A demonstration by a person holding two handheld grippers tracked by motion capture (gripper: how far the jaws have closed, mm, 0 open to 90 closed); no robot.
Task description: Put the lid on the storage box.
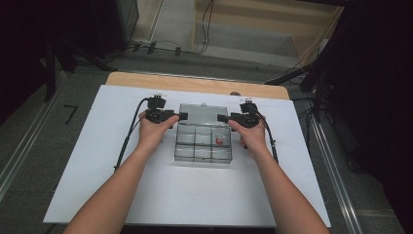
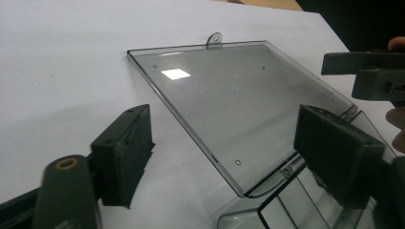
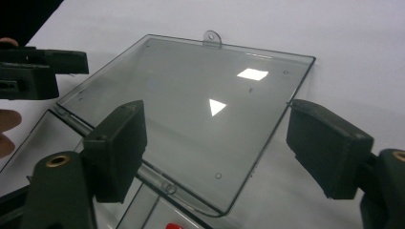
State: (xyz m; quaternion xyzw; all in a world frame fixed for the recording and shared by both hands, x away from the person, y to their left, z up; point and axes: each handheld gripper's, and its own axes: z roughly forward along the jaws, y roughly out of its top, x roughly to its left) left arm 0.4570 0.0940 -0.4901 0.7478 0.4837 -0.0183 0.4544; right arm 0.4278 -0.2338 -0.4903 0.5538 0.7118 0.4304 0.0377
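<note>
A clear plastic compartment box [image 1: 203, 146] sits mid-table on a white sheet, with its clear lid [image 1: 203, 113] swung open behind it. A small red item [image 1: 219, 141] lies in a right-hand compartment and also peeks in at the bottom of the right gripper view as the red item [image 3: 174, 225]. My left gripper [image 1: 183, 116] stands open at the lid's left edge, straddling the lid [image 2: 229, 105]. My right gripper [image 1: 222, 117] is open at the lid's right edge, jaws either side of the lid [image 3: 191, 109]. Neither pair of pads touches the plastic.
The white sheet [image 1: 122, 146] covers most of the wooden table [image 1: 195, 84]. A hang tab [image 2: 214, 40] sticks out from the lid's far edge. Cables trail from both grippers across the sheet. Dark floor and stands surround the table.
</note>
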